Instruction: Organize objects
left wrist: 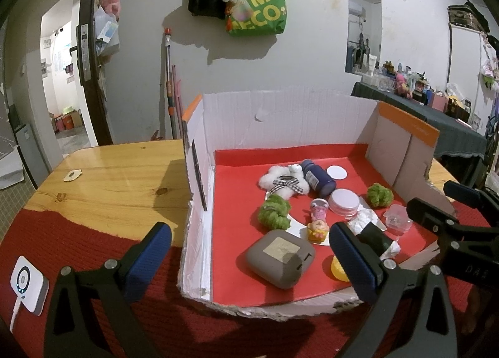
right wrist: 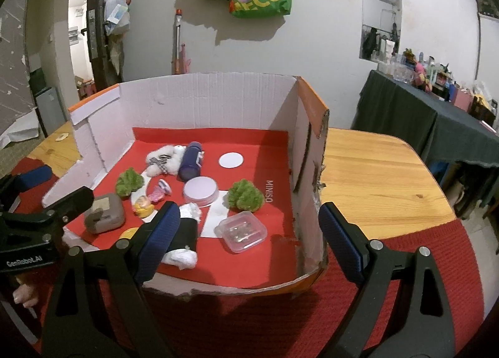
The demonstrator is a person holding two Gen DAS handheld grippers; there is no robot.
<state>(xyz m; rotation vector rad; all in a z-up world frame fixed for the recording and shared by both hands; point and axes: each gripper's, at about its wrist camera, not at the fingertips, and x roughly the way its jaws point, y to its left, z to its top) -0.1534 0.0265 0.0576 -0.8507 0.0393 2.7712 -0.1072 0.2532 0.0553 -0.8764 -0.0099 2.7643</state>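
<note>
Box: a cut-down cardboard box (right wrist: pixel 199 102) with a red floor fills the middle of both views; its near wall is torn low.
Bottle: one dark blue bottle (right wrist: pixel 190 161) lies on its side at upper centre of the box floor, its long axis running from the back wall toward the camera, cap end away.
Black roll: one black roll with white paper ends (right wrist: pixel 184 239) lies at lower centre, its long axis running roughly up and down the right wrist frame.
Roll and claws: in the right wrist view it sits just right of the right gripper (right wrist: pixel 249 239)'s left finger; in the left wrist view it shows just behind the left gripper (left wrist: pixel 249 258)'s right finger.
Left gripper: jaws spread wide, nothing between them, low at the box's near left corner.
Right gripper: jaws spread wide, holding nothing, straddling the box's near right corner.
Green puffs: two (right wrist: pixel 129 181) (right wrist: pixel 244 195), one left, one right of centre.
Tin: one round tin (right wrist: pixel 200 189) between the puffs.
Grey case: one (left wrist: pixel 279 258), lower left of the floor.
Clear plastic box: one (right wrist: pixel 241 230), lower right.
Plush toy: one white (right wrist: pixel 165 158), touching the bottle's left side.
Figurines: two small (left wrist: pixel 318 220), centre.
White disc: one (right wrist: pixel 230 159), upper right.
Yellow piece: one (left wrist: pixel 338 269), near edge, partly hidden.
</note>
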